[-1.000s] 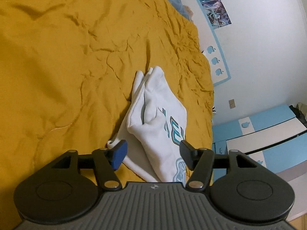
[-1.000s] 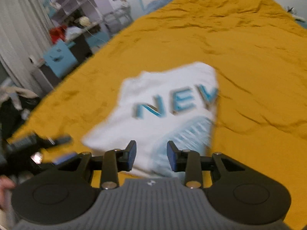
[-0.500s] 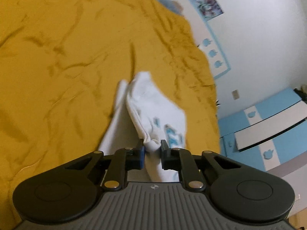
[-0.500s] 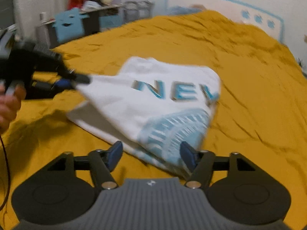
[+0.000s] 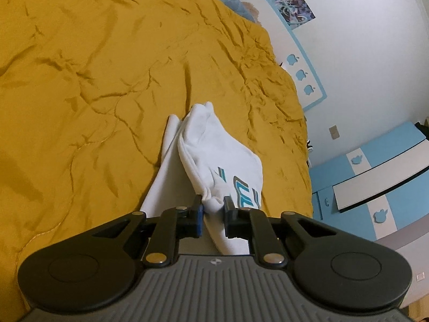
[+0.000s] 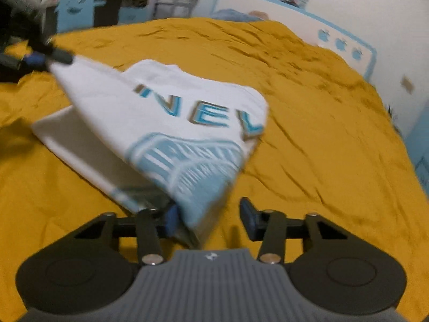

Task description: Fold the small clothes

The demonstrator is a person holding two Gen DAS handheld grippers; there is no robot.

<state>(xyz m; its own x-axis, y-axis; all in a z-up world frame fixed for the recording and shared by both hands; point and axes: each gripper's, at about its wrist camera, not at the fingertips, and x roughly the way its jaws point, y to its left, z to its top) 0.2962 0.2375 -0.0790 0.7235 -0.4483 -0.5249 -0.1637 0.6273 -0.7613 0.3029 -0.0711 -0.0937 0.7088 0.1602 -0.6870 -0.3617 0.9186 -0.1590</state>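
A small white T-shirt (image 5: pixel 214 158) with blue lettering and a blue print lies partly folded on the yellow bedspread (image 5: pixel 80 80). My left gripper (image 5: pixel 213 208) is shut on a bunched corner of the shirt and lifts it. In the right wrist view the shirt (image 6: pixel 166 123) is stretched up toward the left gripper (image 6: pixel 51 59) at the far left. My right gripper (image 6: pixel 209 217) is open, with the shirt's printed lower edge between its fingers, against the left finger (image 6: pixel 171 218).
The yellow bedspread (image 6: pixel 321 134) covers the whole bed. A white and blue headboard (image 5: pixel 303 61) and wall stand beyond it. Blue and white drawers (image 5: pixel 375 177) stand to the right. A cluttered shelf (image 6: pixel 107 2) stands at the back left.
My left gripper closed on the shirt's corner and lifted it. My right gripper opened wider and moved in onto the shirt's printed lower edge.
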